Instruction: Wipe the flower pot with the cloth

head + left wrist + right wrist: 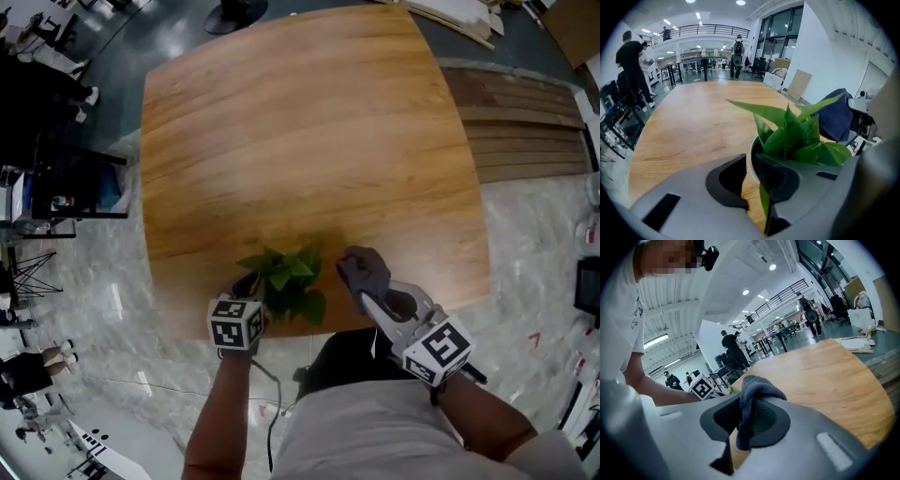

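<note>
The flower pot (751, 158) is standing at the near edge of the wooden bench (309, 141), close in front of the person. It is white, and its green leaves (289, 277) are spreading over it, so in the head view they are hiding nearly all of it.

The left gripper (748, 176) is gripping the pot by its rim. Its jaws are standing only a narrow gap apart, with the white wall of the pot between them. One jaw is sitting outside the pot and the other is reaching inside, under the leaves. In the head view this gripper (249, 289) is lying at the left side of the plant, with its marker cube (234, 322) toward the person.

The right gripper (747, 420) is holding the cloth (752, 401), a dark blue-grey piece bunched up between its jaws. The jaws are pressing on the cloth. The fabric is rising in a fold above them and hanging down a little below. In the head view the cloth (364, 270) is sitting just to the right of the leaves, near them, and whether it is touching them cannot be told. From the left gripper view the cloth (836, 119) is showing behind the leaves on the right, apart from the pot's rim.

The rest of the bench is lying bare beyond the plant.
</note>
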A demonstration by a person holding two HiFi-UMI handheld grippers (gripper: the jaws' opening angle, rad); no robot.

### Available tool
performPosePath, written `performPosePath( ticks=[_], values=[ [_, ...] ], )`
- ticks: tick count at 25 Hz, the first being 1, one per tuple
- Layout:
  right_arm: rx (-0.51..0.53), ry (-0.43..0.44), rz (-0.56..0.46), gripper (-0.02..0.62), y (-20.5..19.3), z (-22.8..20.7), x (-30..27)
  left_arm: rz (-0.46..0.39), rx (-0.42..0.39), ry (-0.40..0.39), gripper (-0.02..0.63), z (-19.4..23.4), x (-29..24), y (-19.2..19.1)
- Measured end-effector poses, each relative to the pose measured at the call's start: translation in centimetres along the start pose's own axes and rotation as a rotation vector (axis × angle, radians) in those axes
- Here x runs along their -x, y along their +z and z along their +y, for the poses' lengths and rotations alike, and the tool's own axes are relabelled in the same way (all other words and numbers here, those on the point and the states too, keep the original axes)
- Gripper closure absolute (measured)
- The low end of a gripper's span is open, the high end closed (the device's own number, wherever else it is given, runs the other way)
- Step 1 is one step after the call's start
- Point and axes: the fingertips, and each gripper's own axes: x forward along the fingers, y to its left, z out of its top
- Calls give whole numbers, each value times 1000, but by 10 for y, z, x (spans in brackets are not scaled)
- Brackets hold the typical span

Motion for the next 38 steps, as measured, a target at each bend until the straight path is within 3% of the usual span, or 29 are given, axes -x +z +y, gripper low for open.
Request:
performPosePath(
  ticks=[2,5,11,13,18,20,22,29,31,35,38],
  values=[
    [-15,4,5,560,-9,-4,-4,-12,50,-11,586,1,-5,-4],
    [-22,32,7,560,-11,1,-12,-36,150,-21,589,6,-3,-9],
    [-42,158,54,560,-34,15,-49,-104,475,-74,589,20,-2,-30],
    [-44,233,83,560,-48,34,-68,-111,574,-110,589,20,-5,-44],
    [-97,517,121,560,-70,103,-103,-126,824,-226,586,12,-15,-81],
    [-120,560,136,560,-84,108,-118,-129,855,-238,583,13,-19,-93],
    [-126,544,159,560,-102,93,-132,-135,857,-227,578,17,-21,-102],
    [-178,321,184,560,-125,15,-144,-153,929,-239,574,17,-22,-110],
    [-156,355,186,560,-122,35,-145,-156,961,-238,574,17,-22,-111],
    [-97,537,180,560,-112,115,-149,-160,991,-225,574,17,-22,-111],
    [-95,579,178,560,-113,134,-150,-160,1012,-230,574,19,-20,-112]
  ],
)
